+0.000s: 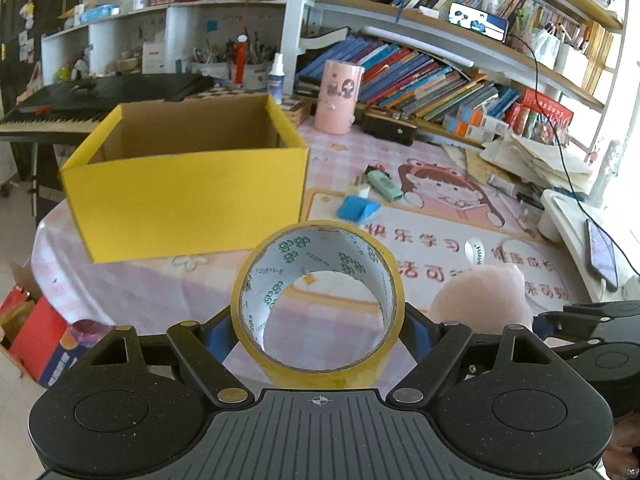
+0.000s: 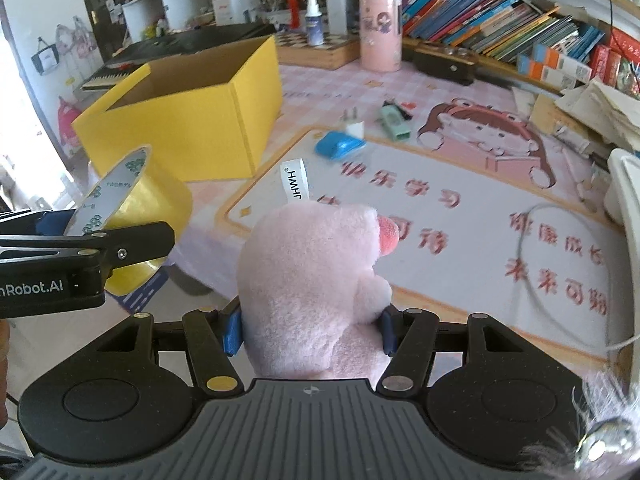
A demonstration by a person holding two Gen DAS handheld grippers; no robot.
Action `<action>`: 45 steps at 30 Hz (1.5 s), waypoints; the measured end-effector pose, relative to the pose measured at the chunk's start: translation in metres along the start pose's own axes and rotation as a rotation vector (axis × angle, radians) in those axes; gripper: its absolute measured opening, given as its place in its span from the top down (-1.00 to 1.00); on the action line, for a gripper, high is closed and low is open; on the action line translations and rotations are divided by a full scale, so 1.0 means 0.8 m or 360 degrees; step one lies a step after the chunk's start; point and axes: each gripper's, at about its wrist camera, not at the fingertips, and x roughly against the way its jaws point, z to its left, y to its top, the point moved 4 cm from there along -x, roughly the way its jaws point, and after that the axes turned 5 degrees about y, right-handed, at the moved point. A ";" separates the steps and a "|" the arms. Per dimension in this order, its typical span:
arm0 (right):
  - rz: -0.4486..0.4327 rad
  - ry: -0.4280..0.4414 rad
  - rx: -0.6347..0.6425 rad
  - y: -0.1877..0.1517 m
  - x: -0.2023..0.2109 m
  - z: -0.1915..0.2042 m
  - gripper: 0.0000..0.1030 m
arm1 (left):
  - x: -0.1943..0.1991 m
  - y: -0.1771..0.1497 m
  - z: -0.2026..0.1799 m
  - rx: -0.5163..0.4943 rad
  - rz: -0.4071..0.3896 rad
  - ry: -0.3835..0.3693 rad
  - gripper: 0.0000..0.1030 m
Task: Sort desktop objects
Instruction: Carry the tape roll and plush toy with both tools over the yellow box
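A yellow roll of packing tape [image 1: 318, 304] is clamped in the left claw [image 1: 319, 330] and a pink plush toy [image 2: 310, 288] in the right claw [image 2: 311, 330], both held above the worktop [image 2: 460, 200] near the open yellow cardboard box [image 1: 188, 196].

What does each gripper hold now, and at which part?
The left gripper holds a roll of yellow tape by its outer sides. The right gripper holds a pink plush toy by its lower body.
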 end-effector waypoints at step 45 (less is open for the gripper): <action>0.0010 0.0235 0.0312 0.016 -0.016 0.119 -0.13 | 0.057 -0.014 0.102 0.0238 -0.0155 0.0219 -0.62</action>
